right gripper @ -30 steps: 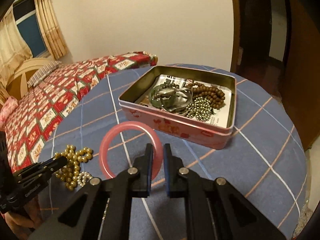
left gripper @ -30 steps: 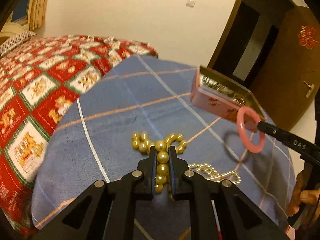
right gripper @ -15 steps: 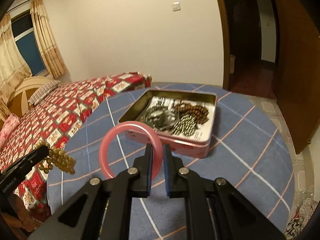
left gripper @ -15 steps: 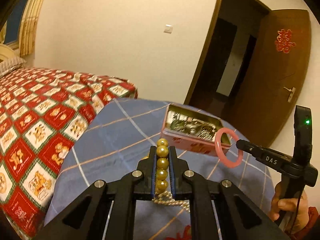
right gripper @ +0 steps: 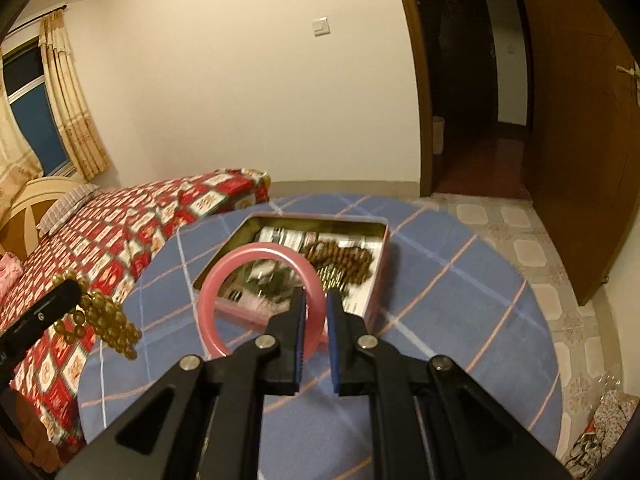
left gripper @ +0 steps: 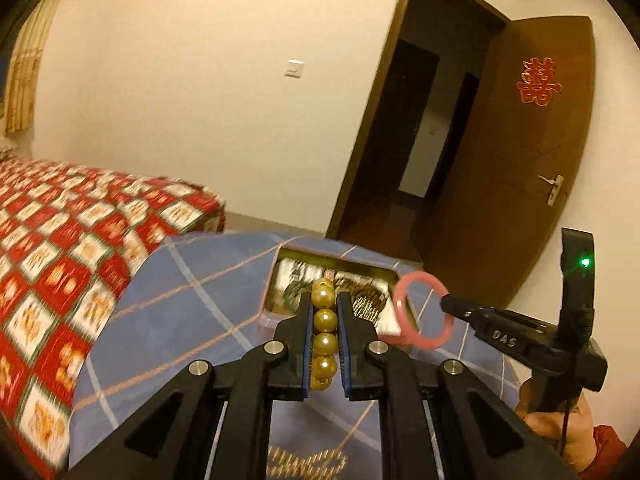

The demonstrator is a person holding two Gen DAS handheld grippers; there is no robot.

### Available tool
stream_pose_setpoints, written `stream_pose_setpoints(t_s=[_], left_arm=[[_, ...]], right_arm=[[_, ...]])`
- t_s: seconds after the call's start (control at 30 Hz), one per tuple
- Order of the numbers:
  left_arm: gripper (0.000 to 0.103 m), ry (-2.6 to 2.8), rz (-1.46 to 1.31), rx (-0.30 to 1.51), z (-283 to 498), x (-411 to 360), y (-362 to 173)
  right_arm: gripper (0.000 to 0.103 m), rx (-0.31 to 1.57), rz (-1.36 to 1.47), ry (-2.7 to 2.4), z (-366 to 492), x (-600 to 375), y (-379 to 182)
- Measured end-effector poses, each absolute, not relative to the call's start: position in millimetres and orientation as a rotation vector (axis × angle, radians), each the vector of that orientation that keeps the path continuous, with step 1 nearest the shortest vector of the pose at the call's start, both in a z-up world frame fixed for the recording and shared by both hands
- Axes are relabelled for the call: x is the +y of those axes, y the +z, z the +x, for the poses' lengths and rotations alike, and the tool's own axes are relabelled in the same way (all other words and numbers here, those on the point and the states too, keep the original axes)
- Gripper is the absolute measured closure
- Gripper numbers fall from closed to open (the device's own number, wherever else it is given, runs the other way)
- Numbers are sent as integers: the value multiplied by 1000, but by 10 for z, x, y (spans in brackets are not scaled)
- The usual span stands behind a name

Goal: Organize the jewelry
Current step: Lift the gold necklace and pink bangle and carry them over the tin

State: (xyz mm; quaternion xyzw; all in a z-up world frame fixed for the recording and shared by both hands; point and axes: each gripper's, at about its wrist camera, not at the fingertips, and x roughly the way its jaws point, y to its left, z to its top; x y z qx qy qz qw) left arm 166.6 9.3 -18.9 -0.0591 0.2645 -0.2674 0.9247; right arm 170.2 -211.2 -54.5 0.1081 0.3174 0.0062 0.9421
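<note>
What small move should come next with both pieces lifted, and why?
Probably carry the right hand-held gripper forward over the open tin and release the pink bangle there. The bangle hangs just short of the tin, while the left hand-held gripper holds the gold bead strand clear.

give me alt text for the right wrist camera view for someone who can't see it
The right gripper is shut on a pink bangle, held in the air in front of an open pink tin of jewelry on a blue checked tablecloth. At far left, the left gripper holds a dangling strand of gold beads; a red patterned bed lies behind.
</note>
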Motion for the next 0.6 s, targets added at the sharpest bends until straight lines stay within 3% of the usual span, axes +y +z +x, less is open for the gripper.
stream_pose_setpoints(t_s=[0.2,0.6], left_arm=[[93,-605,-82,509,2023,-280,-73],[93,-601,-85,573,2670,-657,-365]], right_arm=[[91,643,211,-27,2047,-2208,-537],[91,722,224,-78,2520,-2368,-878]])
